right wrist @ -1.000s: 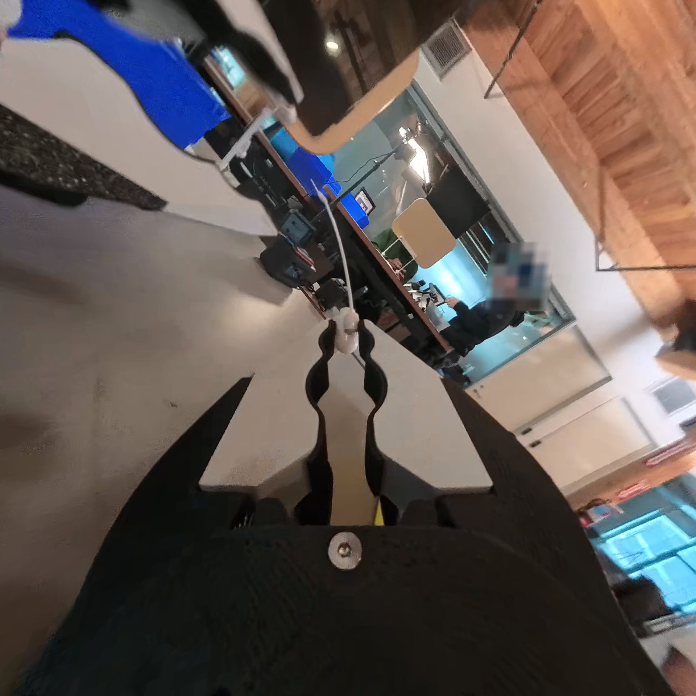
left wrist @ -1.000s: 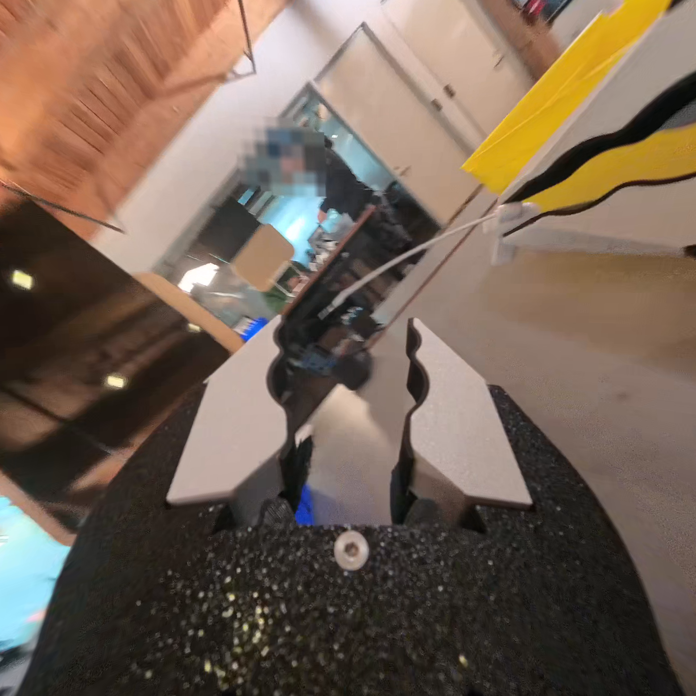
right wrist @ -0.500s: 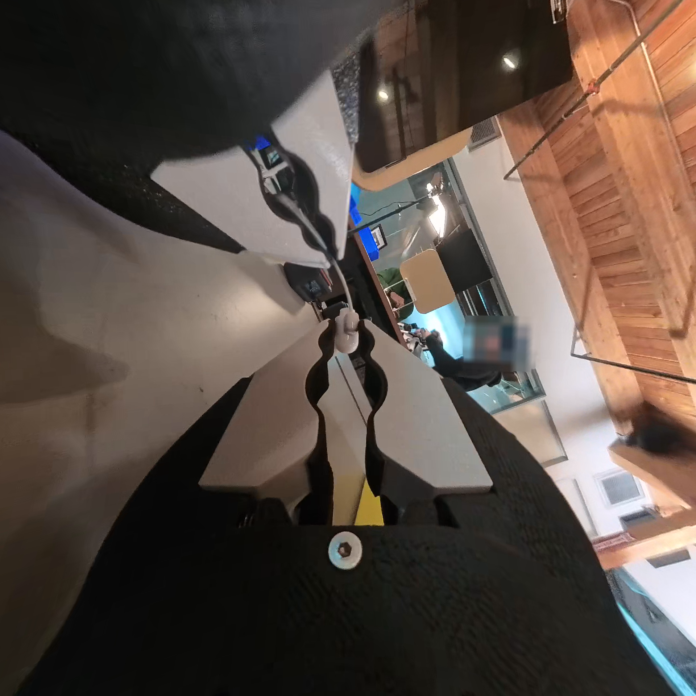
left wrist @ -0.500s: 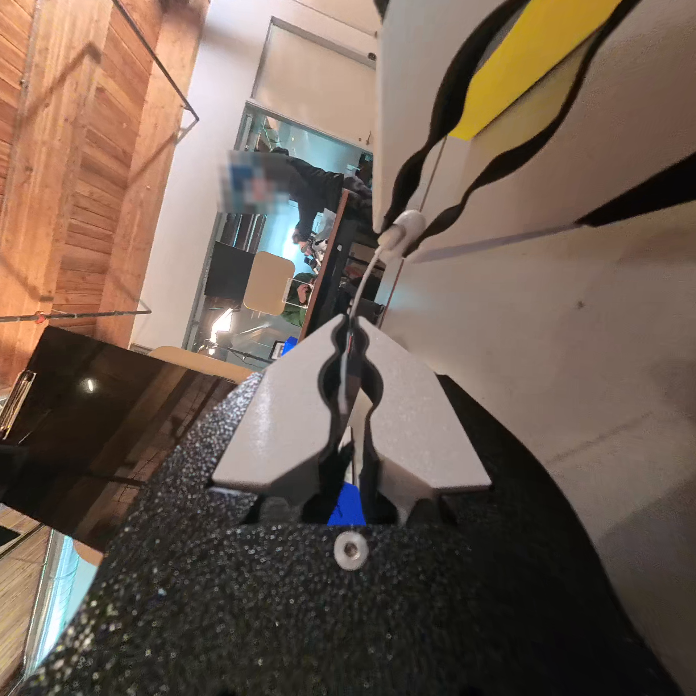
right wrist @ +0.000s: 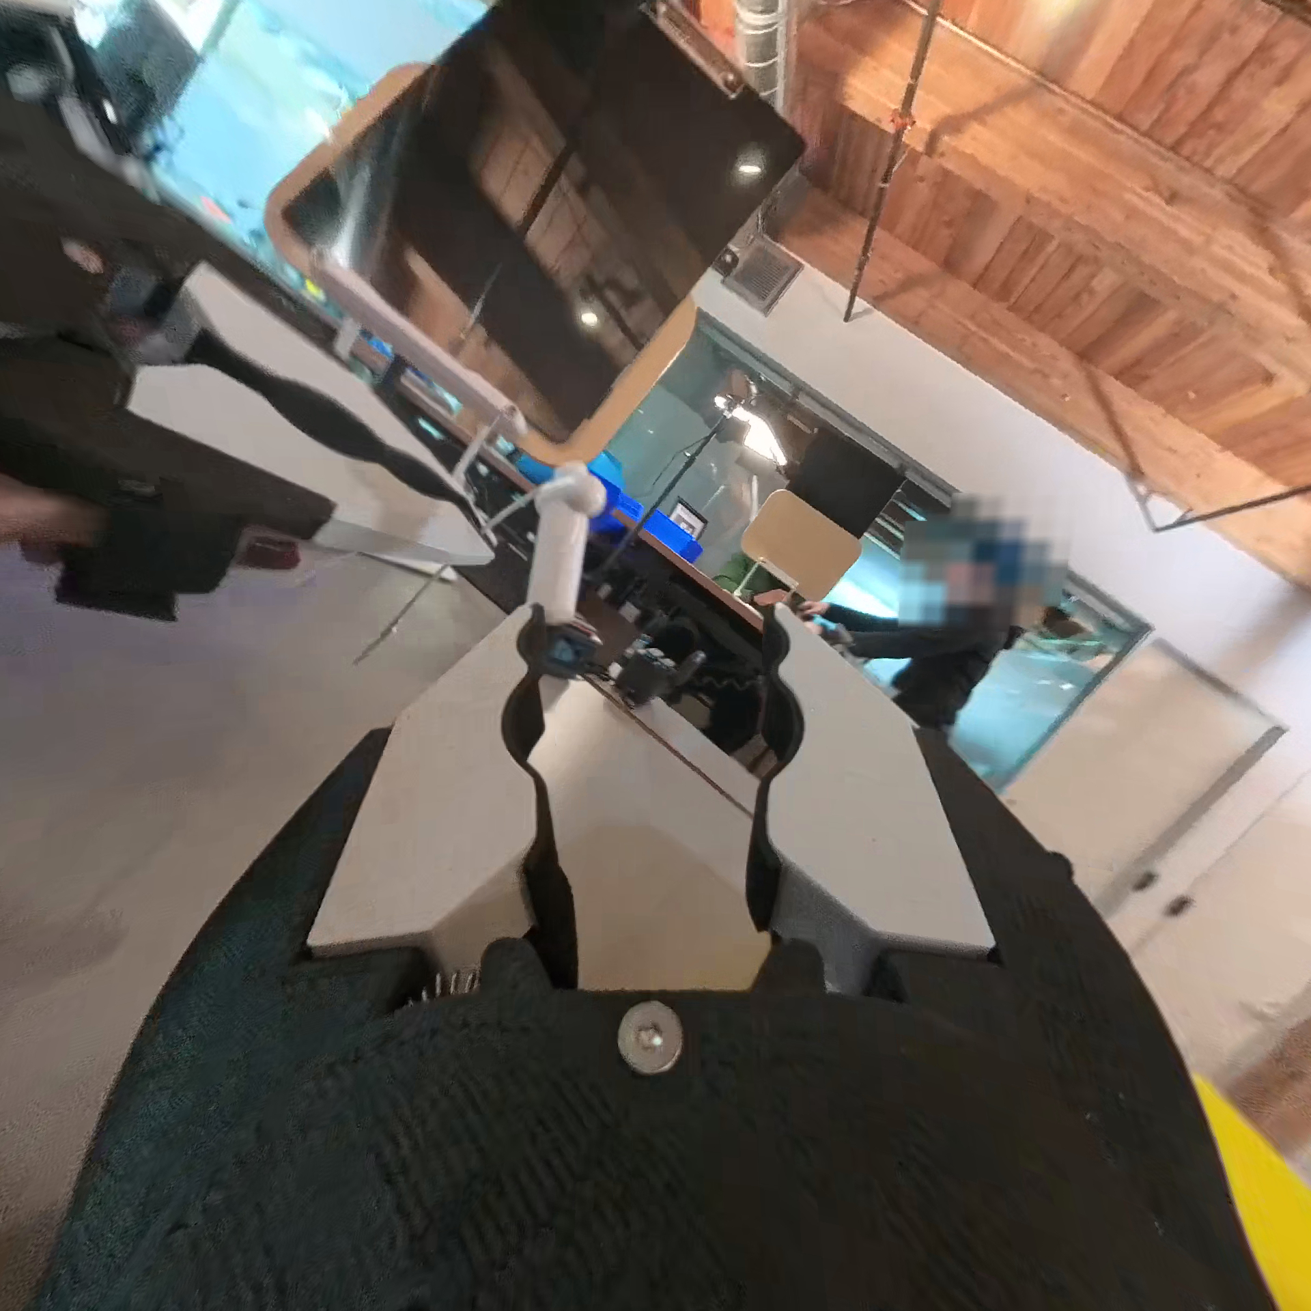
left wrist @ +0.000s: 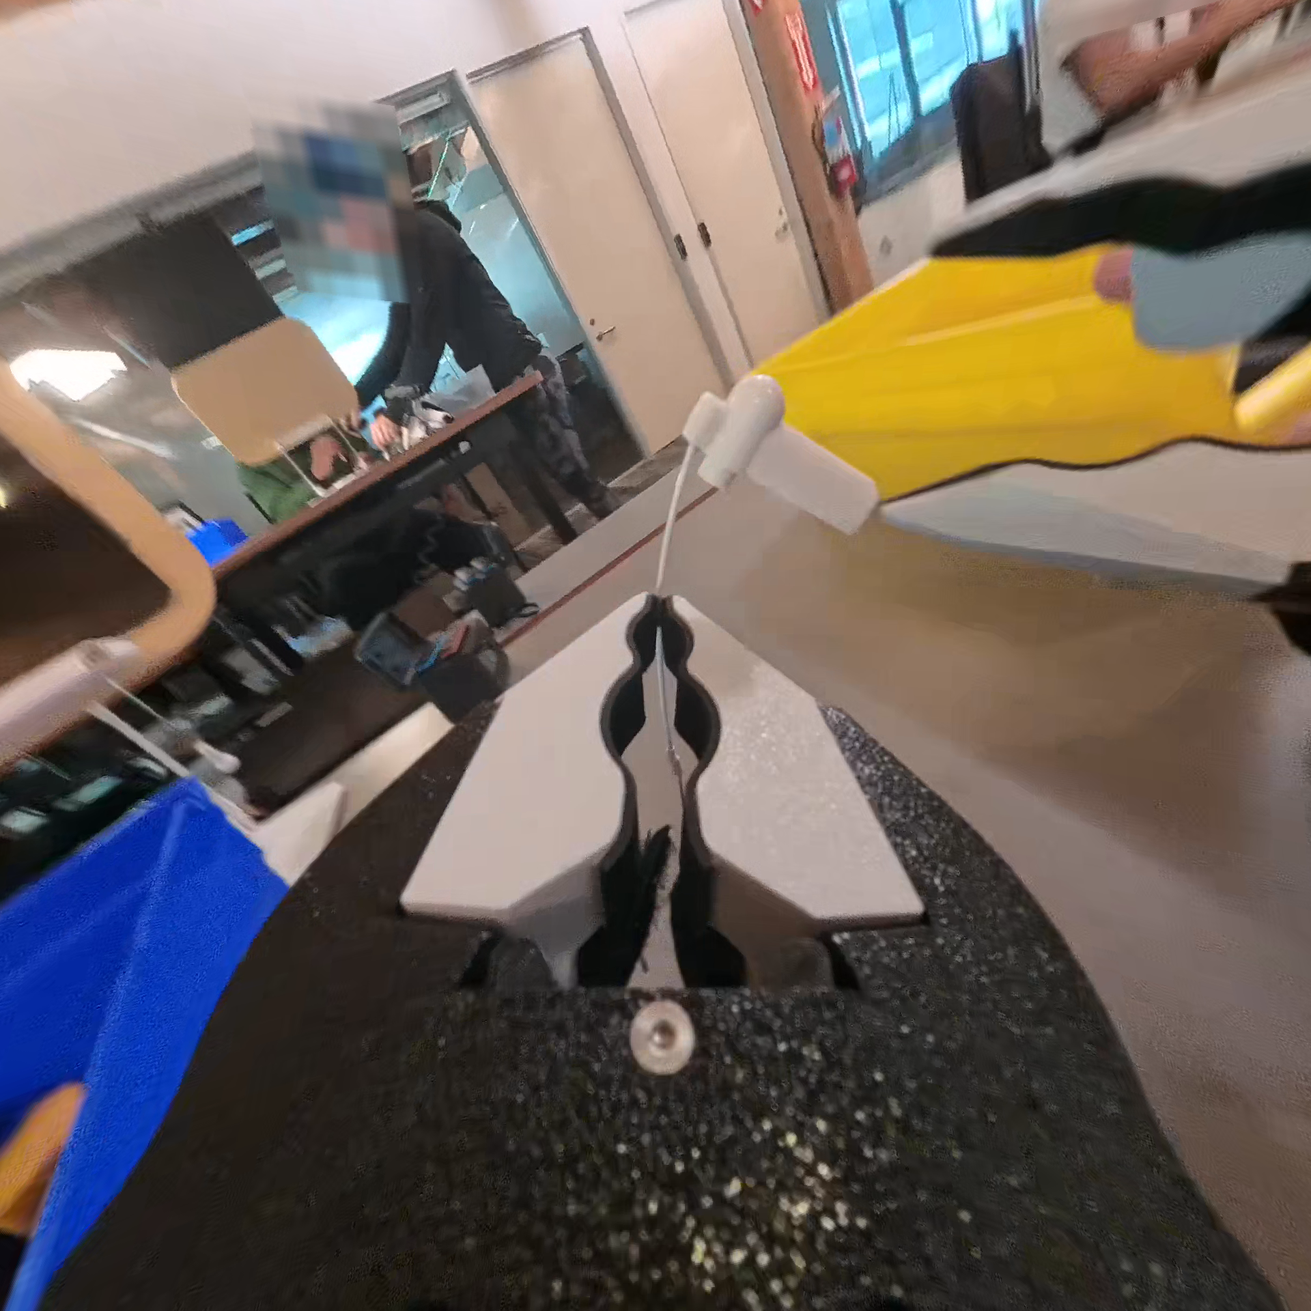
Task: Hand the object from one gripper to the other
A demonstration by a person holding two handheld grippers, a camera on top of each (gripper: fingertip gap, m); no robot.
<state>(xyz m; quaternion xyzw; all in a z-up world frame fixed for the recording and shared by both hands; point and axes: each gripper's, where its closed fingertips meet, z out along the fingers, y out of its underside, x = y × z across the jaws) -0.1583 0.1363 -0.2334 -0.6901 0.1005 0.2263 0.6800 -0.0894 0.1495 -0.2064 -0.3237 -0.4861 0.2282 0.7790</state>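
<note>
White cable [left wrist: 670,525] with a white plug [left wrist: 770,454] on its end: one cable, one plug. The thin cord runs up out of the left gripper [left wrist: 660,603], whose fingers are pressed together on it at the tips. The cord also shows in the wavy slot between them.

The plug sits above and to the right of the left tips, well clear of them, with its long axis slanting down to the right. In the left view it lies against the yellow-sided right gripper.

In the right view the right gripper [right wrist: 649,628] is spread wide. The plug [right wrist: 564,546] stands just off its left fingertip [right wrist: 528,631], outside the gap and not pinched; contact can't be judged.

My read: the cable now hangs from the left gripper alone, handover essentially made. Next move turns on the right one backing away along the plug's axis without snagging it.

Two grippers. One person [left wrist: 454,312] at a desk [left wrist: 426,461] far behind.
</note>
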